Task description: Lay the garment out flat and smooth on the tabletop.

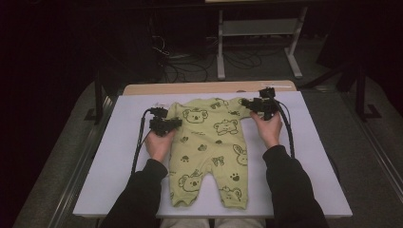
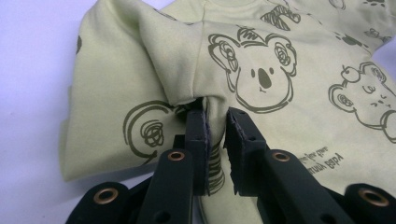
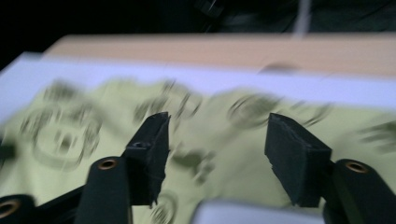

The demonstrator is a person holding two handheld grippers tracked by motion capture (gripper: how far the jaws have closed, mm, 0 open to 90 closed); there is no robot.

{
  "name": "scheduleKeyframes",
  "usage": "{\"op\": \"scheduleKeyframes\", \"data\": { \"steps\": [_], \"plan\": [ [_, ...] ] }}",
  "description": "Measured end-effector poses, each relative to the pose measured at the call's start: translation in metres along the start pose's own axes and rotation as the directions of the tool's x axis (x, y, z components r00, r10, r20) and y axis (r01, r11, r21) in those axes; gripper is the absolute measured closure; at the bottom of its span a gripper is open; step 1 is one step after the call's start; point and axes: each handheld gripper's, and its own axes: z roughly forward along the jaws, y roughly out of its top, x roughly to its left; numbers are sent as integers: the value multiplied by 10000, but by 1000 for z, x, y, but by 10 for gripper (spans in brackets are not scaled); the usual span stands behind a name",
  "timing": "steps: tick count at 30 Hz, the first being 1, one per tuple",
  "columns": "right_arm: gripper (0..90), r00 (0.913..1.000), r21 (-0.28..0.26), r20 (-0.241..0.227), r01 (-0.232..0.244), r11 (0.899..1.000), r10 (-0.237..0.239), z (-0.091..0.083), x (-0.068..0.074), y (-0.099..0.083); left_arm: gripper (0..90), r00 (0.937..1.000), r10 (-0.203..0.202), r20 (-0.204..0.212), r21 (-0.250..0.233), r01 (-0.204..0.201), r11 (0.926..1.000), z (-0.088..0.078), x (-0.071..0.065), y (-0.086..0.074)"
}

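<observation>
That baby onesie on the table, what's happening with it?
A person is handling a light green baby onesie that lies flat on a white table, with a gripper in each hand. The left gripper has its jaws pinched on a fold of fabric at the sleeve seam, beside a printed koala. The right gripper is over the other sleeve with its jaws apart, gripping nothing.

Right gripper point(image 3: 217, 154) jaws parted, nothing between them, over the blurred green romper point(image 3: 224, 135) on the white sheet point(image 3: 233, 84)
</observation>
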Motion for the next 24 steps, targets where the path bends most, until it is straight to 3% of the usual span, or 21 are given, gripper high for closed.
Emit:
{"op": "scheduleKeyframes", "data": {
  "steps": [2,4,8,10,12,13,15,20,24],
  "plan": [
    [365,9987,586,-184,478,9971,-468,12,4,-6,784,10000,31,76,-23,-31,10000,0,-1,0],
    [360,9948,1192,-458,961,9882,-912,24,6,-12,787,9999,33,169,-129,-31,9999,-1,-2,1],
    [410,9817,1740,-256,1903,9662,-1888,39,12,-19,797,9991,150,398,-337,-136,9993,-3,-7,3],
    [510,9729,1993,10,2262,9535,-2311,44,15,-21,800,9982,241,555,-398,-220,9990,-3,-11,4],
    [628,9549,2094,497,2768,9379,-2929,46,20,-23,801,9968,358,715,-393,-331,9987,-2,-14,4],
    [747,9533,2106,550,2798,9367,-2971,46,22,-23,800,9961,422,780,-418,-391,9984,-2,-16,4],
    [838,9489,2180,828,2810,9346,-3046,46,25,-23,800,9948,484,897,-435,-447,9981,-2,-20,5],
    [850,9501,2132,896,2748,9376,-2988,45,26,-24,803,9892,699,1289,-369,-657,9972,5,-32,8],
    [851,9500,2116,947,2730,9385,-2977,45,27,-25,802,9814,1208,1492,-41,-1216,9926,15,-47,11]
  ]
}}
